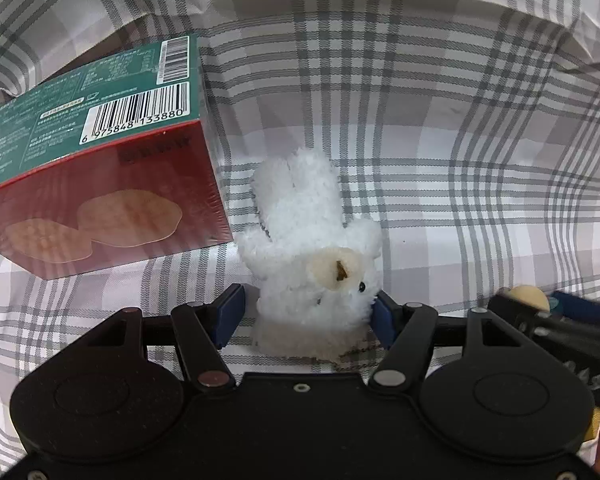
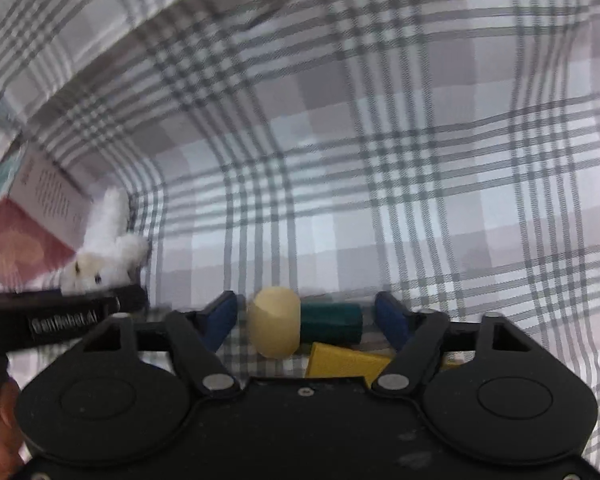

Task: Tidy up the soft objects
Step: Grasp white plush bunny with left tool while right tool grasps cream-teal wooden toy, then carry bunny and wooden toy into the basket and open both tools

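Left wrist: fluffy white plush toy (image 1: pixel 312 256).

Home: plaid bedsheet (image 1: pixel 420 128), plush toy (image 1: pixel 312 256)

box (image 1: pixel 80 184): left end cut off | yellow block (image 2: pixel 348 362): near part hidden behind tongs

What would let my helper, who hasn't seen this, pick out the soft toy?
On the plaid cloth, find the red-and-green box. Right beside it lies the white plush toy, between the left gripper fingers. It alone is fluffy; the blocks near the right gripper are hard.
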The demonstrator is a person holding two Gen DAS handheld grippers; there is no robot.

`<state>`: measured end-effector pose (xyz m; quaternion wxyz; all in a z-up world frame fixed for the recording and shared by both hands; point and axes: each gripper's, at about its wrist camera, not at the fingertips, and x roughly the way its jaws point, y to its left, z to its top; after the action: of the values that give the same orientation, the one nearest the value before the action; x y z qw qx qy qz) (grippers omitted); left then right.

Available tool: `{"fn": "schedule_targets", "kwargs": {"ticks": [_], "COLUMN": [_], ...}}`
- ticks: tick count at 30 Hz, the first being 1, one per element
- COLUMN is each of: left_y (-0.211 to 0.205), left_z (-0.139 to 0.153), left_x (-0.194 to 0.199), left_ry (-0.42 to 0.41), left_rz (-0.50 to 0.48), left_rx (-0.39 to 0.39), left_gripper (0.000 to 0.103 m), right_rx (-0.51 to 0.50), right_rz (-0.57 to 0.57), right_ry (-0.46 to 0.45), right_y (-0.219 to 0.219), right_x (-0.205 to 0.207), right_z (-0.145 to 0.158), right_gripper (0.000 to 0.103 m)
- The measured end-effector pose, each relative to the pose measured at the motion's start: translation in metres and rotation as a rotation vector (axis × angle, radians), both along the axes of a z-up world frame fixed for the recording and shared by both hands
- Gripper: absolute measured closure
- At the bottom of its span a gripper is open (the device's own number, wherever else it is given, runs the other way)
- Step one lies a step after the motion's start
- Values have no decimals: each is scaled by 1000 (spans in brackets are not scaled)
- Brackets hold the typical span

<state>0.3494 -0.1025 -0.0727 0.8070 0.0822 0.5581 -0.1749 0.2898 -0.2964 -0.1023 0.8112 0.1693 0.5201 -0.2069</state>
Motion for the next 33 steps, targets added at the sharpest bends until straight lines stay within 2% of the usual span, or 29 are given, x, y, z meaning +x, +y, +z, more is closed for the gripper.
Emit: {"fn": "schedule_targets", "kwargs": {"ticks": [6, 9, 17, 22, 33], "left_y": [3, 3, 10, 29, 89], "left_z": [3, 6, 18, 28, 45], "left_x": [9, 19, 29, 22, -11], "left_ry": [9, 22, 20, -1, 8], "left_rz": [5, 14, 4, -5, -35], "left_rx": [-6, -19, -24, 1, -7], "left_gripper": [40, 51, 55, 55, 54], "right_rx": [-29, -38, -35, -29, -20], "right_rz": [44, 42, 30, 71, 200], "right_ry": [-33, -60, -103, -113, -102], "right_y": [2, 0, -3, 14, 83], "right_x": [-3, -4, 0, 9, 23], "right_z": [5, 13, 30, 38, 43], "right_gripper": [46, 46, 46, 46, 46]}}
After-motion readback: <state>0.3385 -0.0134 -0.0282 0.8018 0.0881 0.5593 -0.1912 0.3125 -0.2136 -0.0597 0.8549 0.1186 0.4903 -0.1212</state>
